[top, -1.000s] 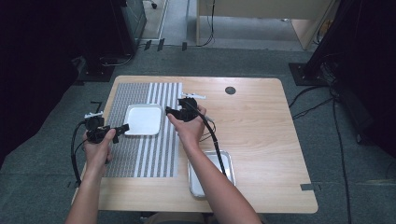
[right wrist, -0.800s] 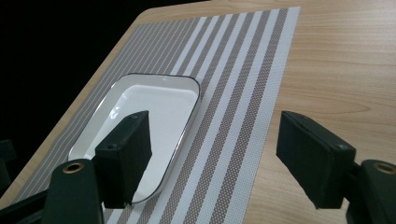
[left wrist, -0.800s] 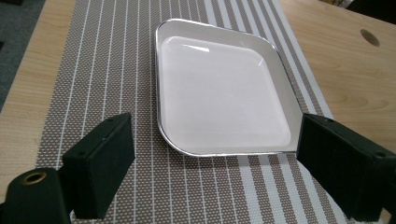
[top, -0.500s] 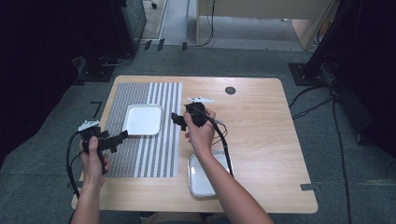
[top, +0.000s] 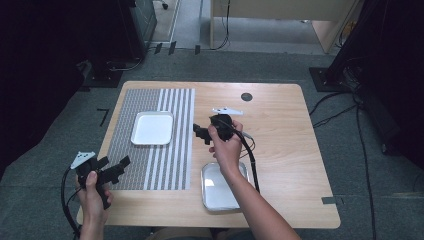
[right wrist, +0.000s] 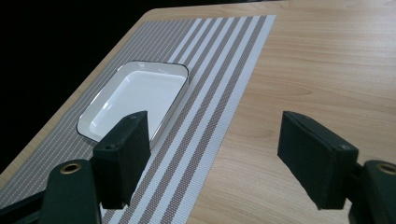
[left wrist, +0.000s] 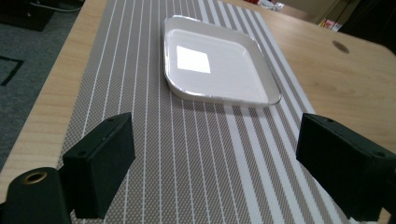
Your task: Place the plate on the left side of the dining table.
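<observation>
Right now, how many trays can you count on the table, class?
2. The white tray lies on the striped mat at the table's left; the metal tray sits on bare wood near the front edge, partly covered by the person's right forearm.

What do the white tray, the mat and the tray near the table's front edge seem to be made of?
White tray: probably glazed ceramic or enamel, glossy with a sharp light reflection.
Mat: woven vinyl or fabric, visible mesh weave, matt.
Near tray: likely metal, silvery dull sheen.
</observation>
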`<state>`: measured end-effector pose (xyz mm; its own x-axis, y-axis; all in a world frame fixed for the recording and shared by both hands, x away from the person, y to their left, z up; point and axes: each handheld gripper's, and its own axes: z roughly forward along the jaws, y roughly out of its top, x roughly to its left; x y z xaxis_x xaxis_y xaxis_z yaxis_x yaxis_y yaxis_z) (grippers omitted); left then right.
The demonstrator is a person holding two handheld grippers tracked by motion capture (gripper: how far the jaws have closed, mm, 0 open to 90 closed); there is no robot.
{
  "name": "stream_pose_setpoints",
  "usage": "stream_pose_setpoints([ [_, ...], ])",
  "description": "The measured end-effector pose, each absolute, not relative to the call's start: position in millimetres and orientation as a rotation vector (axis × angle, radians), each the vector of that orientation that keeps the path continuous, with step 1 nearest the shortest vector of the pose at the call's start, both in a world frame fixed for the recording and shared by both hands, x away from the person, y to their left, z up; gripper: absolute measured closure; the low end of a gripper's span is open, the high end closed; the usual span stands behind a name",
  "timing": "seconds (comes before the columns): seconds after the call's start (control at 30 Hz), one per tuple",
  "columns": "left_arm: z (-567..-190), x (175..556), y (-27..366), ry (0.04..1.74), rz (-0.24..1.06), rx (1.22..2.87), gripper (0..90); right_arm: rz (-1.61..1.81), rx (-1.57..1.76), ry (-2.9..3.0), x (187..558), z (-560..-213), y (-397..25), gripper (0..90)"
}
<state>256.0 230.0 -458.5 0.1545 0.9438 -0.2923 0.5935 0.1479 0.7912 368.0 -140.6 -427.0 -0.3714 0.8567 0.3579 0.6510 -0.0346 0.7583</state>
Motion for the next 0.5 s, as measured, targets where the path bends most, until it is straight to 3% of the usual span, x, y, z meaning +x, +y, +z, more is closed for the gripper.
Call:
stream_pose_setpoints([
  [0.3, -472.2, 254.5, 225.9, 1.6, 0.587, 1.625, 13.8, 1.378, 1.639, 1.979, 354.8, -436.1, -166.0, 26.0],
  [0.5, -473.6, 253.3, 229.3, 1.559, 0.577, 1.625, 13.8, 1.366, 1.635, 1.991, 345.2, -443.1, -182.6, 25.8],
])
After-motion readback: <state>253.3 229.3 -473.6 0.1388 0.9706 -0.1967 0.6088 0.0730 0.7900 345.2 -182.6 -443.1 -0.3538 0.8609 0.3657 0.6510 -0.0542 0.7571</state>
